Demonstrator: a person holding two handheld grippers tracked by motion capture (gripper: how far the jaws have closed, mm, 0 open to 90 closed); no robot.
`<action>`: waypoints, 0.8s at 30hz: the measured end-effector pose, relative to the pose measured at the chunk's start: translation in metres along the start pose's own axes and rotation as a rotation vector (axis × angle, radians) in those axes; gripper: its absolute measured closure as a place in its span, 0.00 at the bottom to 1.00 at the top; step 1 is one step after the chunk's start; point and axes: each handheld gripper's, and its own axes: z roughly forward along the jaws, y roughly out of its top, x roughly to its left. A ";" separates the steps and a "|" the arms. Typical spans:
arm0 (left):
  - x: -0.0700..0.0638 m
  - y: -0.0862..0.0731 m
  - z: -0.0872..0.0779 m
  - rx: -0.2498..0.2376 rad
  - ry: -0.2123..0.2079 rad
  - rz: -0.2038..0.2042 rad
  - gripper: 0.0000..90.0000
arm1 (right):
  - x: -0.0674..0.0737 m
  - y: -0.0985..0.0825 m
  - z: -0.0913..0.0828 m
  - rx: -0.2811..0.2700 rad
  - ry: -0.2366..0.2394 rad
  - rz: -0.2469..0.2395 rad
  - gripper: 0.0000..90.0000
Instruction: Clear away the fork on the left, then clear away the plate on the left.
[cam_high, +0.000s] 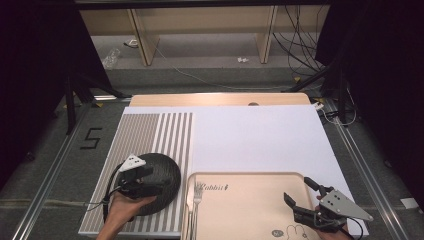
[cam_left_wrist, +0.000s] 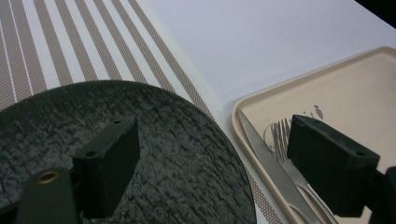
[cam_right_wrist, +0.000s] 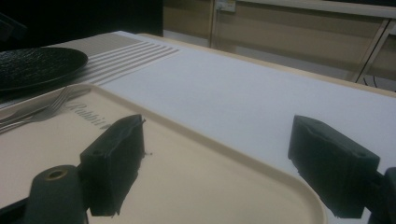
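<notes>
Beige tray (cam_high: 260, 210) with knife (cam_high: 190, 202) and fork (cam_high: 197, 200) at its left edge; both grippers' jaws spread, empty.

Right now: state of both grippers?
Left gripper: open, over the black plate, holding nothing.
Right gripper: open, over the tray rim, holding nothing.

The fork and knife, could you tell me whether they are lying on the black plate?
No, the fork and knife lie at the left edge of the tray, beside the plate.
</notes>
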 end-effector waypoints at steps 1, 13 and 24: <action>-0.002 -0.001 0.000 0.007 0.002 0.006 0.19 | -0.001 0.000 0.000 -0.002 0.002 0.003 0.21; -0.006 -0.012 -0.007 0.009 -0.023 -0.013 0.19 | -0.001 -0.001 0.000 0.005 0.000 0.002 0.21; -0.003 -0.020 -0.015 -0.002 -0.020 -0.056 0.18 | -0.001 0.000 0.000 0.002 0.001 0.001 0.21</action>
